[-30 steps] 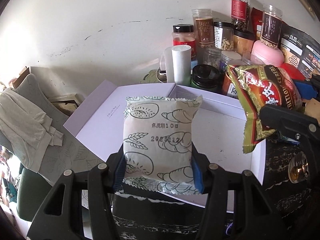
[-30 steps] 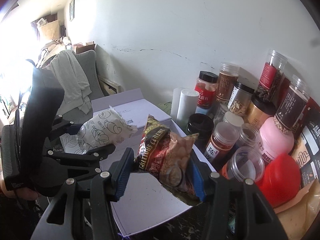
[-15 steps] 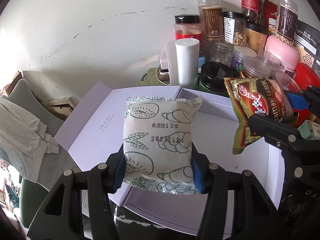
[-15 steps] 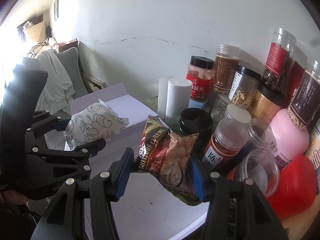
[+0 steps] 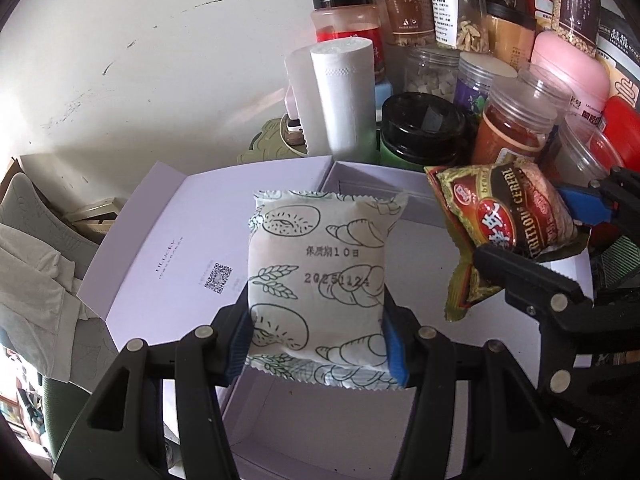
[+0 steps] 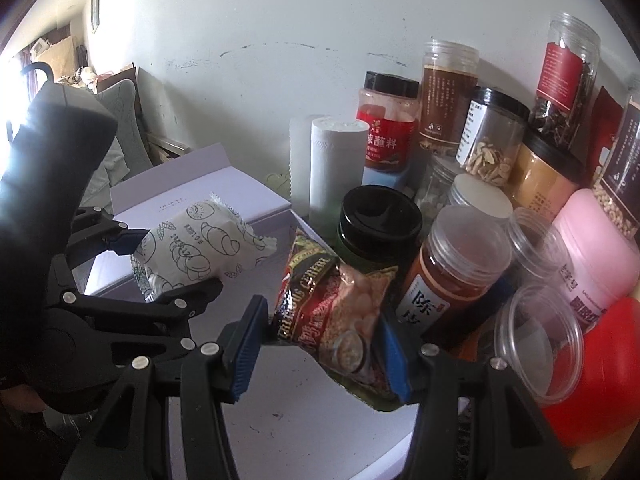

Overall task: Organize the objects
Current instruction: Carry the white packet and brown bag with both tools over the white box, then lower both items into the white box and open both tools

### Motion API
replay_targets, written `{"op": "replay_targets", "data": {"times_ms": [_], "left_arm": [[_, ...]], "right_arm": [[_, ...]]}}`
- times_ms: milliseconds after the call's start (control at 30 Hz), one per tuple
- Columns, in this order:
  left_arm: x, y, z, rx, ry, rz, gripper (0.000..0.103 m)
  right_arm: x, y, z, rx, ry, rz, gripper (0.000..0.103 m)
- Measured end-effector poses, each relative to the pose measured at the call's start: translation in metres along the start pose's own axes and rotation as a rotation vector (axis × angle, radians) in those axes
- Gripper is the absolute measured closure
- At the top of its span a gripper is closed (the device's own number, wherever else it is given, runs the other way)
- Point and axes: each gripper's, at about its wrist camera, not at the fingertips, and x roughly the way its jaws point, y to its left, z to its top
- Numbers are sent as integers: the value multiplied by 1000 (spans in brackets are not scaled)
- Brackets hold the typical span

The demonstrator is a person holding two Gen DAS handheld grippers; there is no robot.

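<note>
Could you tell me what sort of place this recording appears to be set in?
Probably a lived-in home: a dark counter against a scuffed white wall, crowded with spice jars and a paper roll, with a chair draped in clothing nearby.

The open box (image 5: 360, 420) floor lies bare below; jars (image 5: 516, 120) and a paper roll (image 5: 344, 96) crowd its far edge, blocking passage there.

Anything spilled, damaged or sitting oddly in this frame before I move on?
Nothing spilled or visibly torn. The left gripper holds the white bread packet upright over the open white box, and the right gripper clamps the cereal packet, creased by the pinch. The jars behind all stand upright.
</note>
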Motion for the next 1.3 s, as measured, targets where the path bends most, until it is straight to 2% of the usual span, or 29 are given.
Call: {"op": "replay_targets", "data": {"times_ms": [167, 467, 667, 1000, 1300], "left_arm": [[3, -3, 0, 11, -4, 9, 50], [3, -3, 0, 8, 0, 14, 47], [5, -3, -1, 4, 15, 20, 40], [-9, -7, -2, 3, 7, 7, 30], [-37, -1, 0, -16, -34, 48, 30]], "right_arm": [[15, -5, -4, 10, 40, 1, 49], [16, -7, -4, 8, 61, -28, 48], [12, -9, -3, -7, 46, -96, 34], [-3, -11, -4, 24, 47, -117, 34], [-23, -17, -1, 44, 40, -120, 34]]}}
